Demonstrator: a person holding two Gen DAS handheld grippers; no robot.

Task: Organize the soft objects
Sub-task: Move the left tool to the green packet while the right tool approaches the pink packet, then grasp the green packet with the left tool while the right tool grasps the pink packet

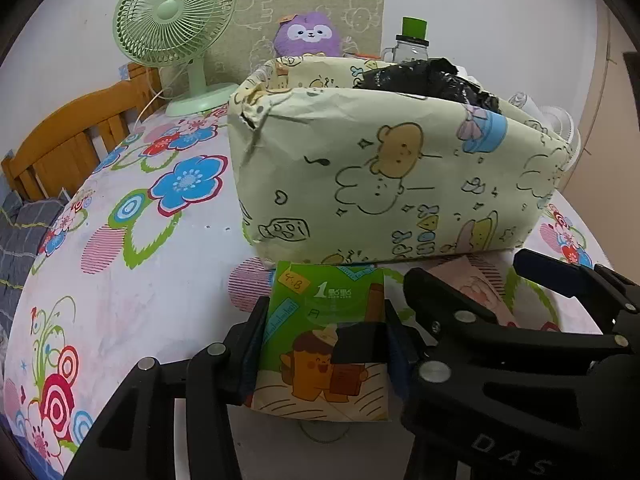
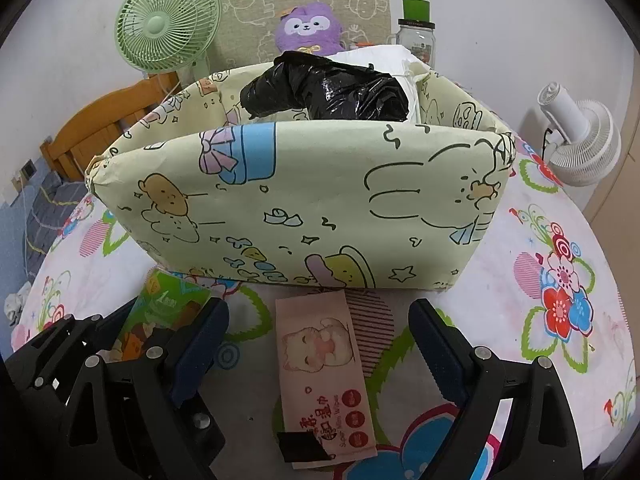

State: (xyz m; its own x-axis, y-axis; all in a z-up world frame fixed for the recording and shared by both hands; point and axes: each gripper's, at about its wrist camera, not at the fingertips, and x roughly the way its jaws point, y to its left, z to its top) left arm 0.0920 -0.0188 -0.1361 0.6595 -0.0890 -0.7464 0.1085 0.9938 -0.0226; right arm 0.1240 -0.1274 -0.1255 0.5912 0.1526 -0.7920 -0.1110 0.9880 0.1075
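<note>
With my left gripper (image 1: 326, 354) set around the green tissue pack (image 1: 326, 320), its pads touch both long edges and look to be pinching it, so I judge I am at the grasp stage for this piece. The pack lies flat on the floral tablecloth (image 1: 160, 240), just in front of the cartoon-print box (image 1: 380, 168). My right gripper (image 2: 318, 356) stands spread wide, holding nothing, astride the pink wet-wipes pack (image 2: 328, 368), which lies between its fingers without touching either.

Next, as I read it, comes lifting the green pack over the box's near wall and dropping it inside. That wall rises steeply before me, so the lift needs to clear its rim.

A crumpled black plastic bag (image 2: 328, 90) and something white already crowd the box's middle and right; the free room seems to be at the left. Behind stand a green fan (image 1: 176, 24), a purple plush (image 1: 306, 36), a jar with a green lid (image 1: 412, 40) and a white fan (image 2: 576, 136), all well apart from my path.
</note>
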